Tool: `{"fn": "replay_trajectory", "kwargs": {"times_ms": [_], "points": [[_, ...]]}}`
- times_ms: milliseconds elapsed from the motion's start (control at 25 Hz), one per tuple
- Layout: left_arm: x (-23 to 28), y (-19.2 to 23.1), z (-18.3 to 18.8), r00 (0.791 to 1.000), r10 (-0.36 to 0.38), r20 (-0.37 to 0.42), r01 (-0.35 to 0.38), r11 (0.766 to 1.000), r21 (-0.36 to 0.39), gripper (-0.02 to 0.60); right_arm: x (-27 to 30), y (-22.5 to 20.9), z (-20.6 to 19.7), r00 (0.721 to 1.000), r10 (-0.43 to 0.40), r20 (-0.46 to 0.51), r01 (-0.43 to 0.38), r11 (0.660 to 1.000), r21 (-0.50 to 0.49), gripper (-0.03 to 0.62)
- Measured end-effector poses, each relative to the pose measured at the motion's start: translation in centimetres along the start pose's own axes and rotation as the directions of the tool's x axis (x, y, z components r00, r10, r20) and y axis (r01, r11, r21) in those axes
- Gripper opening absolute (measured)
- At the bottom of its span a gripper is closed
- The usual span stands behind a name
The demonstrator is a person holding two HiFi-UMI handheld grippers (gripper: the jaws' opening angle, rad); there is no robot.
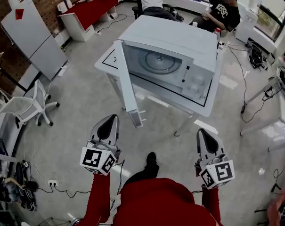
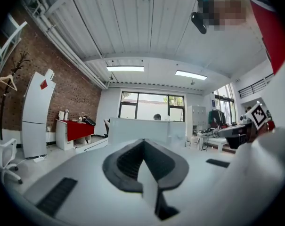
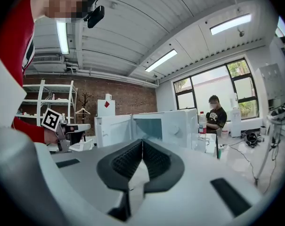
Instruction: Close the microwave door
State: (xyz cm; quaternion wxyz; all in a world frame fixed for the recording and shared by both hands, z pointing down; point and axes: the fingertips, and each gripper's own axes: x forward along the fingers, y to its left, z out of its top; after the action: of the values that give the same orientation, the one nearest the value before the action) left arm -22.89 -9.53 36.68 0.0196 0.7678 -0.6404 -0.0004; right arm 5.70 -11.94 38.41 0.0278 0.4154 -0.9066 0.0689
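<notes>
Door juts open from microwave, edge near left gripper, right gripper farther; all fingers closed, empty.

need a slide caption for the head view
Shut, empty left gripper and right gripper face a white microwave on a table, its door wide open.
</notes>
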Motion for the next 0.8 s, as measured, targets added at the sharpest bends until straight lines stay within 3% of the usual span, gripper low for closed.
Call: {"fn": "replay_trajectory", "kwargs": {"times_ms": [160,240,280,320,360,440,560,640,680,720,760,800], "points": [[2.8,1.8,-0.2,1.0,-0.01,-0.01,0.011,0.996,0.083,0.009,3.3,-1.1,0.3,0.999,-0.031,-0.018,0.031,1.0,0.004,0.014],[4.0,2.3,0.1,0.999,-0.026,-0.018,0.029,0.982,0.188,0.009,4.4,-1.5,0.2,0.999,-0.039,-0.036,0.039,0.999,0.003,0.014],[4.7,2.2,0.3,0.999,-0.038,-0.025,0.043,0.962,0.271,0.023,4.8,-1.7,0.3,0.998,-0.043,-0.044,0.043,0.999,0.002,0.014],[5.3,2.0,0.5,0.998,-0.053,-0.039,0.064,0.923,0.38,0.068,5.0,-1.9,0.3,0.998,-0.047,-0.052,0.047,0.999,0.0,0.014],[5.8,1.8,0.4,0.996,-0.063,-0.07,0.089,0.86,0.503,0.126,5.2,-2.2,0.3,0.997,-0.051,-0.059,0.051,0.999,-0.001,0.014],[6.4,1.9,-0.5,0.989,-0.043,-0.142,0.131,0.705,0.697,0.198,5.7,-2.7,0.4,0.996,-0.058,-0.067,0.058,0.998,-0.003,0.014],[7.2,1.7,-0.3,0.983,-0.046,-0.176,0.178,0.458,0.871,0.275,6.3,-3.2,0.8,0.996,-0.054,-0.069,0.054,0.999,-0.007,0.014],[7.6,1.0,0.3,0.978,-0.082,-0.193,0.209,0.327,0.922,0.307,6.5,-3.6,0.9,0.995,-0.055,-0.078,0.054,0.998,-0.009,0.014],[7.7,0.6,0.4,0.974,-0.1,-0.203,0.224,0.279,0.934,0.311,6.5,-3.8,0.9,0.995,-0.055,-0.082,0.055,0.998,-0.009,0.014],[8.0,0.1,0.5,0.97,-0.116,-0.213,0.236,0.246,0.94,0.313,6.5,-4.0,0.9,0.995,-0.056,-0.084,0.055,0.998,-0.008,0.014],[8.2,-0.2,0.5,0.967,-0.131,-0.22,0.245,0.231,0.941,0.313,6.6,-4.1,0.9,0.995,-0.058,-0.083,0.058,0.998,-0.005,0.014],[8.4,-0.5,0.5,0.964,-0.144,-0.221,0.251,0.236,0.939,0.311,6.5,-4.2,0.9,0.995,-0.061,-0.083,0.061,0.998,-0.001,0.014]]}}
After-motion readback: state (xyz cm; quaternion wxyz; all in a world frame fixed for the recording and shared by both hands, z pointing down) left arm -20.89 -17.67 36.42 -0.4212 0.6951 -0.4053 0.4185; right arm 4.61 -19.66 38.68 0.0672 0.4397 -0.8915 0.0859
